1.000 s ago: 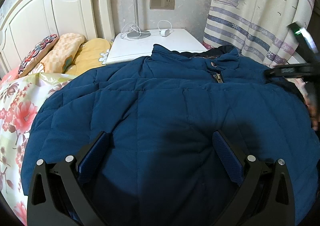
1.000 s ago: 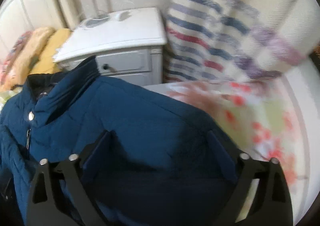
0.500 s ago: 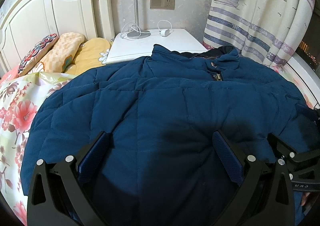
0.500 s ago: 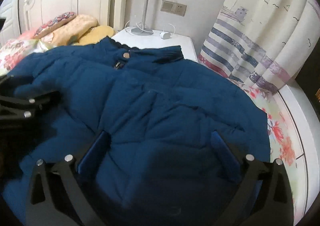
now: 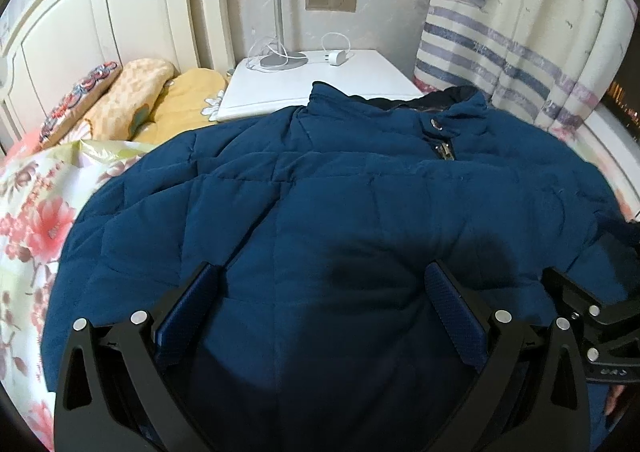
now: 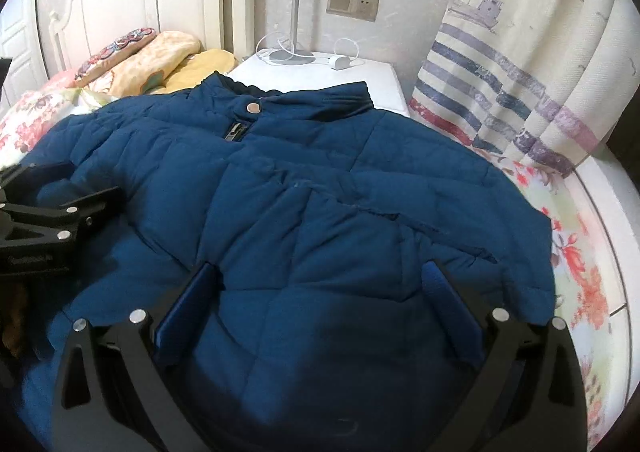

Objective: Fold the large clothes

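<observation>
The blue jacket [image 5: 320, 212] lies spread front-up on the bed [image 5: 28, 212], collar toward the nightstand [image 5: 320, 80]; the left gripper [image 5: 320, 292] and right gripper [image 6: 320, 288] both hover over its lower half, jaws wide and empty. Folding looks not yet begun, so next each should probably grip an edge. Only the right view shows the jacket's right edge beside the curtain [image 6: 520, 72].

You have a deep blue quilted jacket [image 6: 312, 220] with a darker collar lining and a silver snap, lying on a bed [image 5: 28, 220] sheeted in cream with pink-red flowers. At the bed's head end sit a white headboard [image 5: 100, 24], orange-yellow pillows [image 5: 176, 100] and a white nightstand [image 5: 320, 80]. The cream curtain [image 6: 532, 64] carries blue, purple and red stripes with sailboats.
</observation>
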Action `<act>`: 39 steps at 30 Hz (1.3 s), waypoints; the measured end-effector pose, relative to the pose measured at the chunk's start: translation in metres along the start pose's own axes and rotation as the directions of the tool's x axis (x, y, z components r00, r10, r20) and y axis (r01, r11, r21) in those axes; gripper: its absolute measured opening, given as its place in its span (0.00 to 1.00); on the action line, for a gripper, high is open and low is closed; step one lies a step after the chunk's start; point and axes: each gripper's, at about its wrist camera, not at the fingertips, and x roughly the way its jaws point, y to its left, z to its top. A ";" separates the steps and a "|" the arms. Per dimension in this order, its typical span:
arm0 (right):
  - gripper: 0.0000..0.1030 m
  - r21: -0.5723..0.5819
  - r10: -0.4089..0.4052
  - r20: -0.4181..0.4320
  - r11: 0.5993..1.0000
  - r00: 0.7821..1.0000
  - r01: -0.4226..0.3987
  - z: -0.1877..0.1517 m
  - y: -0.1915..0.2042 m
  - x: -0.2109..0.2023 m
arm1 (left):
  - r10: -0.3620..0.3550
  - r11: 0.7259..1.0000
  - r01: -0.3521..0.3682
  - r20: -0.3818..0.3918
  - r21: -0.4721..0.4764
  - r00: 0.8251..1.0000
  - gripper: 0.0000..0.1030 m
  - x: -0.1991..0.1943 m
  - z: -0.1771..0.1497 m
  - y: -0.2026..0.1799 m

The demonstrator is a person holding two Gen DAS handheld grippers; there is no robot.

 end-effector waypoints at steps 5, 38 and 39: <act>0.97 0.086 0.063 0.088 0.994 0.994 -0.071 -0.013 0.010 -0.084 | 0.034 0.995 -0.028 0.064 -0.092 0.997 0.96 -0.085 -0.018 0.013; 0.97 -0.061 0.166 -0.041 0.984 0.985 -0.168 -0.170 0.025 -0.146 | 0.042 0.995 -0.042 -0.007 0.086 0.999 0.96 -0.162 -0.170 0.006; 0.97 -0.130 0.130 -0.074 0.982 0.989 -0.139 -0.176 0.041 -0.136 | 0.071 0.989 -0.068 -0.025 0.133 0.997 0.96 -0.154 -0.173 -0.003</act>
